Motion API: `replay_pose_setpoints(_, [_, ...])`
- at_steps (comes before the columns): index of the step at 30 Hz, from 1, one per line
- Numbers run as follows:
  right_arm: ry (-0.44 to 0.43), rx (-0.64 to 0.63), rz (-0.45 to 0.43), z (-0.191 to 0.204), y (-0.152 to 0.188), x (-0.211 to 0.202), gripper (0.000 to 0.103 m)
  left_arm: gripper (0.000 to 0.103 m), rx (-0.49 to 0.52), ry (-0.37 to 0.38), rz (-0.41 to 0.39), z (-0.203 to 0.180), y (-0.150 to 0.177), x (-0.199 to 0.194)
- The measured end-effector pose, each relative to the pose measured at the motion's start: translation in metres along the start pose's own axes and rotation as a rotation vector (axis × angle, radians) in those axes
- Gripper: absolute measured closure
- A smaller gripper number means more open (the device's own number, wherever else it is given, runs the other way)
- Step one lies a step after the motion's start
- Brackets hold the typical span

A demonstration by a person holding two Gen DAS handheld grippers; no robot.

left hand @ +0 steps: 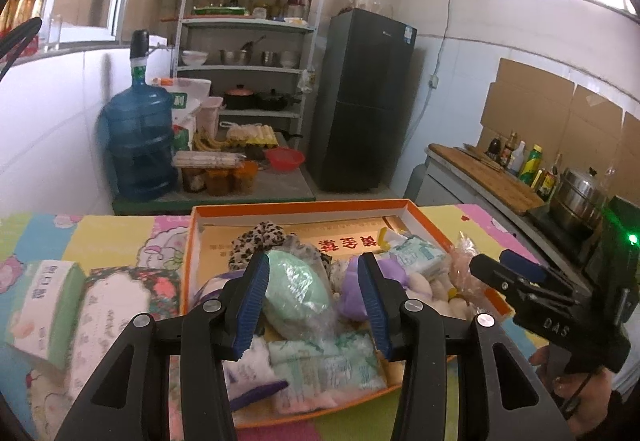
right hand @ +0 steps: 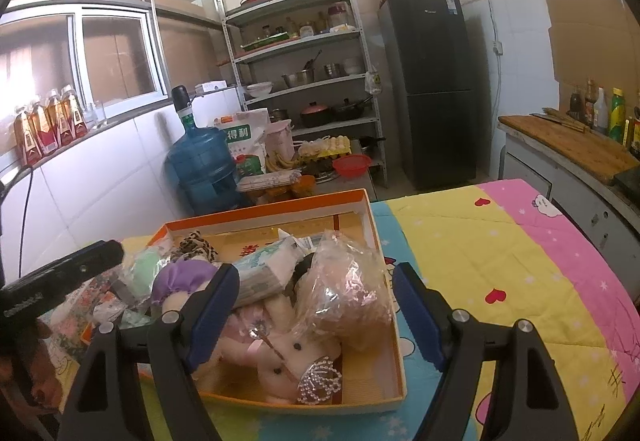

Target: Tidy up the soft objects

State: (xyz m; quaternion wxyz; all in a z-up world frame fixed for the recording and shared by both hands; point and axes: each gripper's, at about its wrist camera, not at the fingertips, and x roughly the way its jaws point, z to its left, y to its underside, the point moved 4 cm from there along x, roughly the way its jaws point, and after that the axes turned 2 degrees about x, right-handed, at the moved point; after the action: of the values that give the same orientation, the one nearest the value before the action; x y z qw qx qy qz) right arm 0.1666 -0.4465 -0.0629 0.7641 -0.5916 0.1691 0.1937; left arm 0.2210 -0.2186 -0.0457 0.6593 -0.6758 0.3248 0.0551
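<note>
The orange box (left hand: 416, 211) on the patterned quilt (right hand: 500, 241) is the landmark, and most soft things already lie inside it: a green wrapped sponge (left hand: 294, 293), a leopard scrunchie (left hand: 256, 241), tissue packs (left hand: 328, 373), a purple plush (right hand: 182, 279), a pink bunny doll (right hand: 276, 353) and a bagged pinkish sponge (right hand: 346, 297). Two tissue packets (left hand: 72, 317) lie outside, just left of the box, so the task seems well advanced but unfinished. The left gripper (left hand: 316, 305) hangs above the box, jaws spread either side of the green sponge; whether the pads press it cannot be told. The right gripper (right hand: 316, 315) stands spread wide over the box's near right corner, pinching nothing.
</note>
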Motion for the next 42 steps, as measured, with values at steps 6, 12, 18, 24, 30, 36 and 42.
replay_pose_setpoints(6, [0.019,-0.023,-0.022,0.016,-0.002,-0.020,0.025,0.055,0.016,-0.044,-0.036,0.005,0.000,-0.030])
replay_pose_setpoints(12, [0.004,-0.036,-0.022,0.041,0.008,-0.041,0.025,0.055,0.015,-0.067,-0.041,0.012,0.005,-0.053])
replay_pose_setpoints(18, [0.010,-0.072,-0.024,0.071,0.019,-0.054,0.025,0.055,0.021,-0.088,-0.041,0.019,0.015,-0.075])
replay_pose_setpoints(24, [-0.022,-0.068,-0.029,0.098,0.024,-0.064,0.025,0.055,0.008,-0.104,-0.051,0.034,0.022,-0.100])
replay_pose_setpoints(30, [-0.040,-0.086,-0.041,0.126,0.028,-0.073,0.025,0.055,-0.010,-0.122,-0.061,0.049,0.029,-0.123])
replay_pose_setpoints(36, [-0.064,-0.109,-0.047,0.156,0.034,-0.083,0.025,0.055,-0.020,-0.138,-0.076,0.059,0.033,-0.145])
replay_pose_setpoints(42, [-0.067,-0.128,-0.063,0.181,0.040,-0.096,0.025,0.055,-0.035,-0.155,-0.086,0.071,0.044,-0.165])
